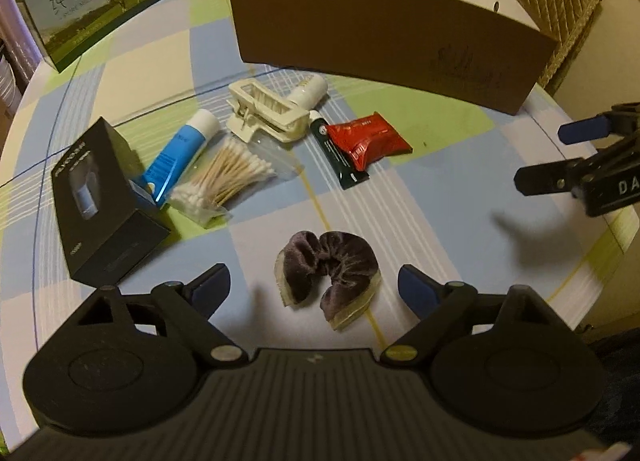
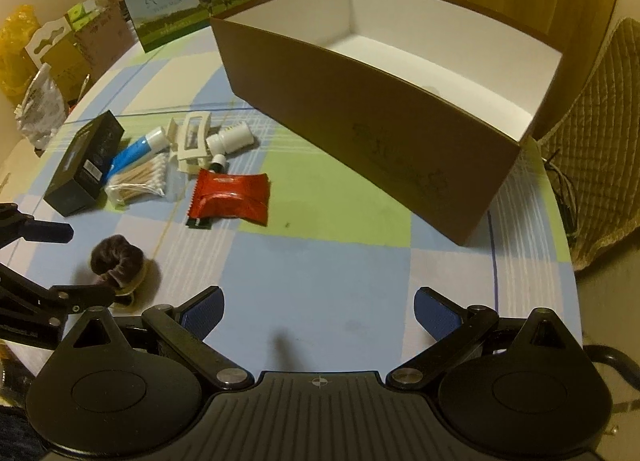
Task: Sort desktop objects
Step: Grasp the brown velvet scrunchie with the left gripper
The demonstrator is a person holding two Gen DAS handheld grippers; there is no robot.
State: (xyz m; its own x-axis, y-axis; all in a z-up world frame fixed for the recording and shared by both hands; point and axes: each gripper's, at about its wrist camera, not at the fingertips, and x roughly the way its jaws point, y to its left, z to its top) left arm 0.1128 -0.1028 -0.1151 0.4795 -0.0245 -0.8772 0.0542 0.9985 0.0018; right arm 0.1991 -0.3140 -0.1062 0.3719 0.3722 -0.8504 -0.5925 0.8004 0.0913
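A soft, light velvet hair scrunchie (image 1: 329,276) lies on the table, well in front of the open cardboard box (image 1: 384,41), between the spread fingers of the left gripper (image 1: 314,287); its squashy ring looks easy to pinch anywhere, while the right gripper (image 2: 318,311) is spread and empty.

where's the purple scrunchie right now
The purple scrunchie lies on the checked tablecloth, apart from the pile, just ahead of the open left hand-held gripper; in the right wrist view it's at the far left.
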